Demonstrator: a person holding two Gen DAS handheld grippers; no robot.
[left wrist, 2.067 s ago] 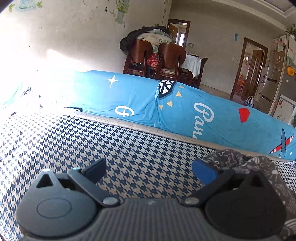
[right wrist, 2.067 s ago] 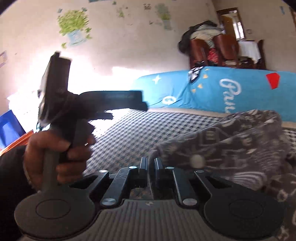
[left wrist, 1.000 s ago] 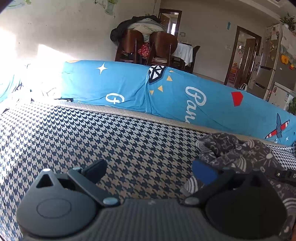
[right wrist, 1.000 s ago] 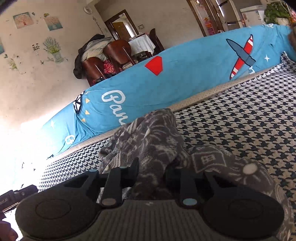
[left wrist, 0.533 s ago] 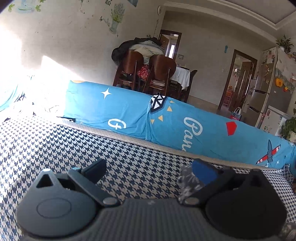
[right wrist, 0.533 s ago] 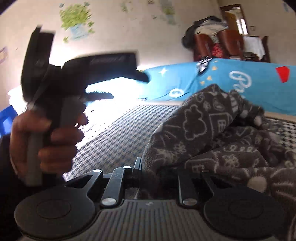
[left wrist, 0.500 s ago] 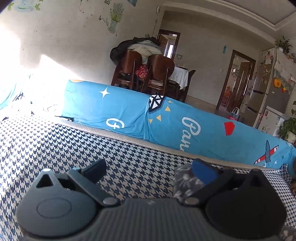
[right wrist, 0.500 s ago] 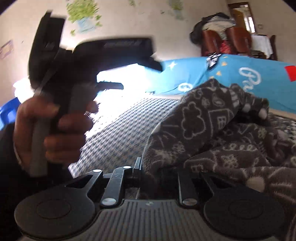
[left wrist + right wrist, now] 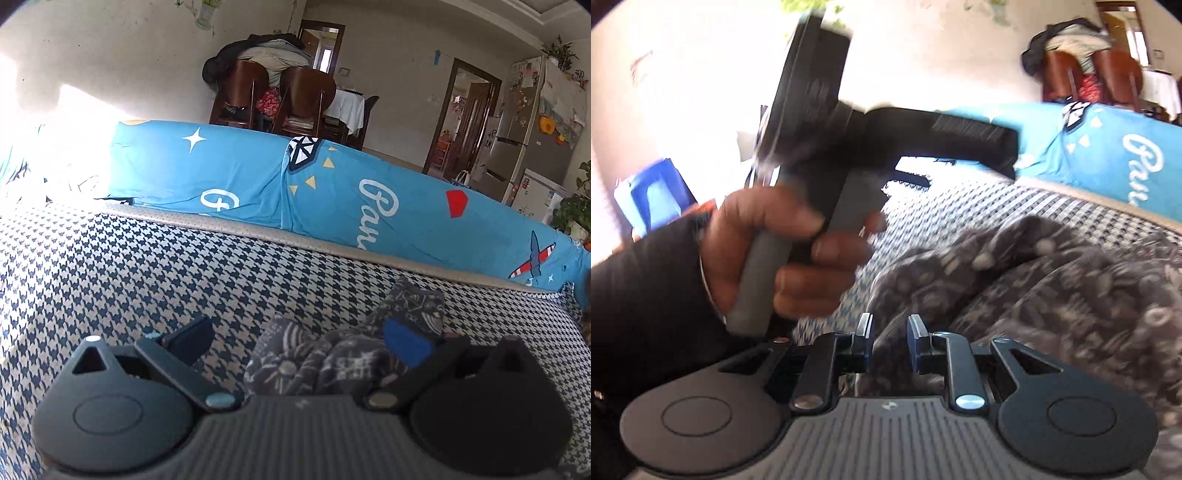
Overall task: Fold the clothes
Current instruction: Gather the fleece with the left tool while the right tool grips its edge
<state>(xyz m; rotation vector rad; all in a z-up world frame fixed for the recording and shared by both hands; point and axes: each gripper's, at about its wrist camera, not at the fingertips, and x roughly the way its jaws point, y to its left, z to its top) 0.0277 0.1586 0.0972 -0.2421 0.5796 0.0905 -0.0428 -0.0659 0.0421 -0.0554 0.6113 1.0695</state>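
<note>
Grey patterned fleece is bunched right between the right gripper (image 9: 889, 341) jaws, which are only a little apart and easing open at this moment, so it looks more like a loosening pinch than a firm grip. My guess is the bunch sits there because that side is steering the garment (image 9: 1052, 280) into position for a fold. It's heaped on the houndstooth bed cover (image 9: 147, 277), spreading off to the right of that view.

Over on the left gripper (image 9: 295, 341), the jaws stand wide open with a lump of the same garment lying in the gap, closer to the blue-padded one. Nothing is pressing on it, so I'd say that side is lining up for a grab at an edge, not holding yet.

A hand (image 9: 783, 251) in a dark sleeve wraps the grey handle of the left gripper, seen from the right wrist view, just beside the cloth.

Hard to make out: the right view is badly motion-blurred, and the cloth hides the pad faces, so actual contact is a guess. Can't tell what kind of garment it is, or where its edges or corners are. A blue printed quilt (image 9: 332, 192) blocks the far side of the bed.
</note>
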